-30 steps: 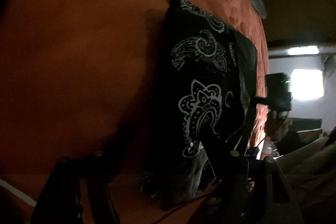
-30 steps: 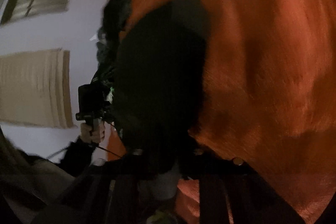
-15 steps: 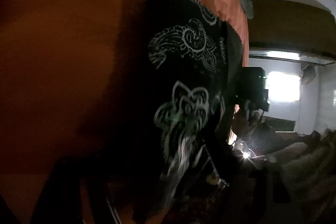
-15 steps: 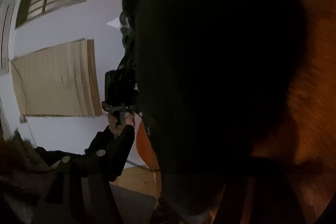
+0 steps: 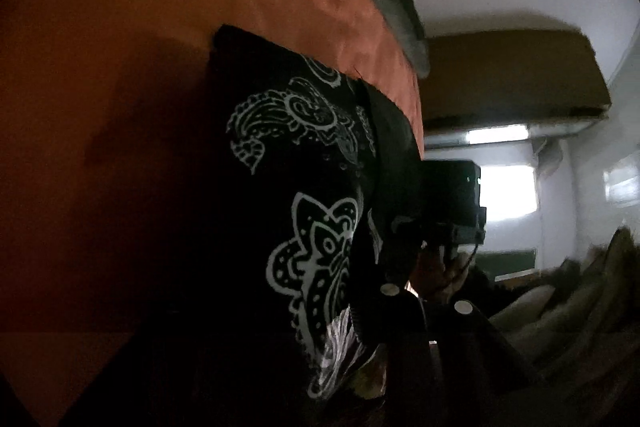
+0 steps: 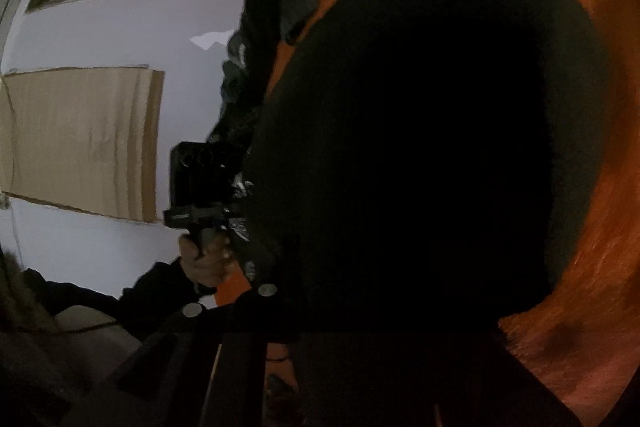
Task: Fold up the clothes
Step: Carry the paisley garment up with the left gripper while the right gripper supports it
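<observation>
Left wrist view: a black garment (image 5: 304,195) with white paisley print fills the centre, lifted in front of an orange bedspread (image 5: 120,87) that covers the left and top of the frame. A grey cloth (image 5: 396,15) lies at the bed's far edge, upper centre. To the right, the right gripper (image 5: 452,203) shows against a bright window (image 5: 508,191). The left gripper (image 5: 360,343) sits low in the frame, its fingers closed on the garment's lower hem.

Right wrist view: the garment's plain dark side (image 6: 420,147) blocks most of the frame and hides the right fingers, so I cannot tell their state. At left, a hand (image 6: 204,259) holds the left gripper before a white wall (image 6: 120,27) with a cardboard panel (image 6: 80,139).
</observation>
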